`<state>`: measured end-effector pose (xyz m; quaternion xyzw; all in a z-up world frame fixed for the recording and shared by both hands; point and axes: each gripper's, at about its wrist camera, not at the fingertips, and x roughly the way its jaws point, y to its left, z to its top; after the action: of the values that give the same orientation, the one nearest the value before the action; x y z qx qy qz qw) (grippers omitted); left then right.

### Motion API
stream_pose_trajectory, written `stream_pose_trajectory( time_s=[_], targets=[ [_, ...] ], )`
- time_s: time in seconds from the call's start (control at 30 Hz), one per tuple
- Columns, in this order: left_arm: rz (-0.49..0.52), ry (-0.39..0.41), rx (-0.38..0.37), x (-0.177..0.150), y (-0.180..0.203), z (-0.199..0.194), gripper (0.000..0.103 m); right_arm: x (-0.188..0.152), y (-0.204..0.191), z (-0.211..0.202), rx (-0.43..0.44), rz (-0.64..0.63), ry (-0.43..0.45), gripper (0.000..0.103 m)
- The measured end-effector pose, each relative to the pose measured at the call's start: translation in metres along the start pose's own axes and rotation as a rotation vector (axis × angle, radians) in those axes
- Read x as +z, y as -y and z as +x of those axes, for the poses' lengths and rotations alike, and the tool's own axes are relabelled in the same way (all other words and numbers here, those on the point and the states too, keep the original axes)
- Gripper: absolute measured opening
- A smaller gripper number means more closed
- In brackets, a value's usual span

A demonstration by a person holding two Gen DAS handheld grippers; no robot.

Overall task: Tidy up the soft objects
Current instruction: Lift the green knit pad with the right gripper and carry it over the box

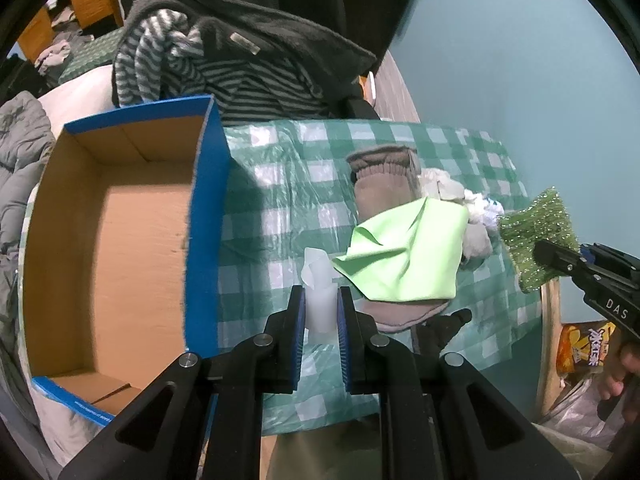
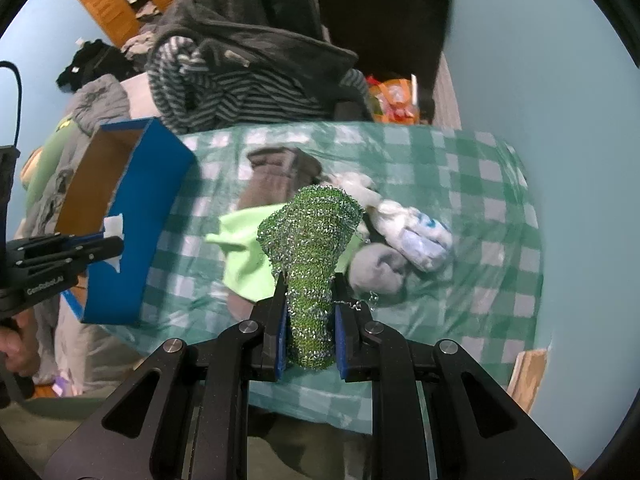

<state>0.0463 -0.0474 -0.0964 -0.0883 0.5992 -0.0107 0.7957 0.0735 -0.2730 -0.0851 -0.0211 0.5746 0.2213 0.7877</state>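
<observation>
Left gripper (image 1: 320, 300) pinches a white tissue (image 1: 318, 280), box (image 1: 208, 184) at its nine o'clock; right gripper (image 2: 310, 300) clamps a green scourer (image 2: 310, 240)

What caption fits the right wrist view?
Right gripper shut on green scouring pad above checked tablecloth.

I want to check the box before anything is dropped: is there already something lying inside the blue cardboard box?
No, in the left wrist view the blue cardboard box shows only its bare brown floor and inner walls.
</observation>
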Motion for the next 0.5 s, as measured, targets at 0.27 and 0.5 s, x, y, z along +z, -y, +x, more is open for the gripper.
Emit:
stream_pose_trajectory(
  time_s=[0.27,0.5],
  targets=[
    [-0.026,0.042,0.019,0.0,-0.013,-0.021,0.015,0.017,-0.031,-0.005,0.034,-0.071,0.016,0.017],
    [-0.047,0.074,0.047,-0.003,-0.027,-0.037,0.014,0.032,-0.061,-0.007,0.064,-0.133,0.029,0.017]
  ],
)
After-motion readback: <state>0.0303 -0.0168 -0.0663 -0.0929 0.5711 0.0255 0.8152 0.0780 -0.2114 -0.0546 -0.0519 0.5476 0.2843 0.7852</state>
